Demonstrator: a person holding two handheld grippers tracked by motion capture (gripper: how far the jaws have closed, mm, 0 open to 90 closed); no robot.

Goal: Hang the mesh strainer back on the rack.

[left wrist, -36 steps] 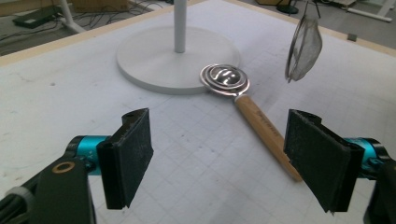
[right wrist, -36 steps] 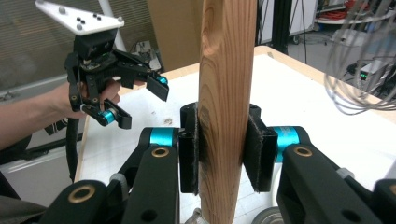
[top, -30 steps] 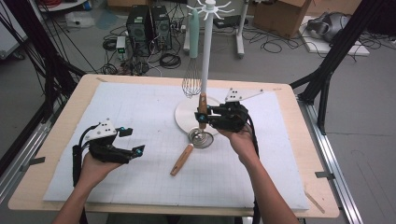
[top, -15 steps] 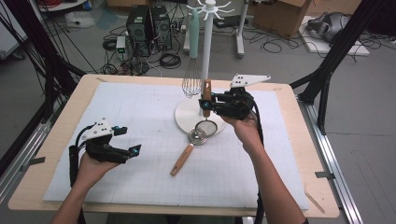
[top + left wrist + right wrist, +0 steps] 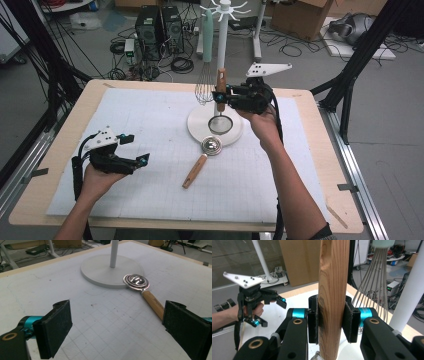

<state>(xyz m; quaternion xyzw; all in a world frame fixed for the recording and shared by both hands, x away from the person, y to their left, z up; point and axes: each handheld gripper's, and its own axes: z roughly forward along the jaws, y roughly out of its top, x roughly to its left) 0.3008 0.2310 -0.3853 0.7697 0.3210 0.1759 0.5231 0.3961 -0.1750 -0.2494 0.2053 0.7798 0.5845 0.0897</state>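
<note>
In the high view, the right gripper point(image 5: 220, 95), clamped on the strainer point(image 5: 220, 123) by its wooden handle, has lifted it off the surface point(image 5: 150, 120) to frame centre beside the rack pole point(image 5: 222, 45), likely for hanging. In the left gripper view, the left gripper point(image 5: 117, 327) has just been opening, jaws apart with nothing between them, and the spoon point(image 5: 142, 287) lies at centre right. In the right gripper view, the pads point(image 5: 313, 320) squeeze the upright handle point(image 5: 333, 290) at centre.

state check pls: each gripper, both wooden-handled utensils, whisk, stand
left gripper: open, jaws just widened, nothing between them, low over the mat.
right gripper: shut on strainer handle, raised beside the stand pole.
strainer: lifted, handle upright, mesh bowl hanging over the stand base.
spoon: lying flat on the mat, bowl touching the base rim.
whisk: hanging from the stand.
stand: upright on the mat.
</note>
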